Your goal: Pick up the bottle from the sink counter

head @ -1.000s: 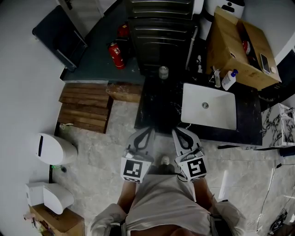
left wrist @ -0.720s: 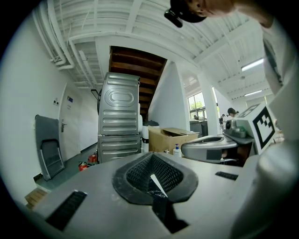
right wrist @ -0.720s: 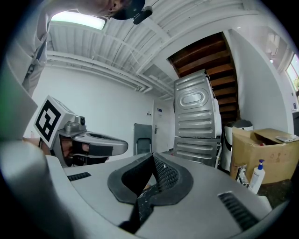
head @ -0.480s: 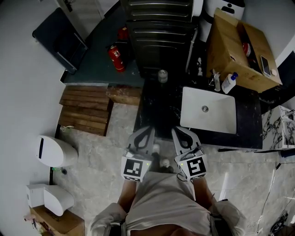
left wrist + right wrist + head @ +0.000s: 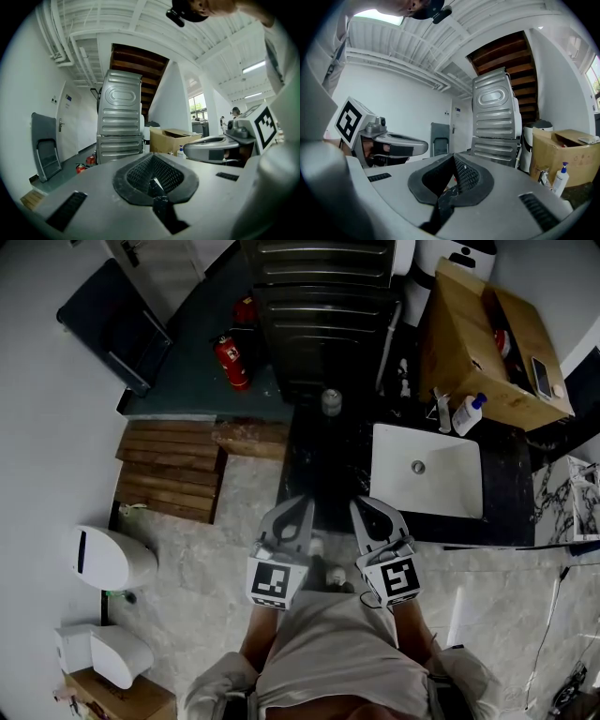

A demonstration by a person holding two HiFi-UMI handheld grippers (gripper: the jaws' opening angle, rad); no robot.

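Observation:
The bottle (image 5: 466,414) is white with a blue pump top and stands on the dark sink counter (image 5: 323,470) behind the white basin (image 5: 427,470), next to the faucet. It also shows small in the right gripper view, where the bottle (image 5: 559,183) is at the far right, and in the left gripper view, where the bottle (image 5: 181,151) is beside the cardboard box. My left gripper (image 5: 302,505) and right gripper (image 5: 362,507) are held side by side over the floor at the counter's near edge, well short of the bottle. Both are shut and empty.
A small jar (image 5: 330,401) sits on the counter's far left part. An open cardboard box (image 5: 487,343) stands behind the bottle. A ribbed metal cabinet (image 5: 323,296) rises behind the counter. Two fire extinguishers (image 5: 228,362), wooden pallets (image 5: 169,470) and a white bin (image 5: 112,559) are on the left.
The whole scene has shifted slightly in the head view and the person's feet have moved. Both grippers keep the same pose and stay shut.

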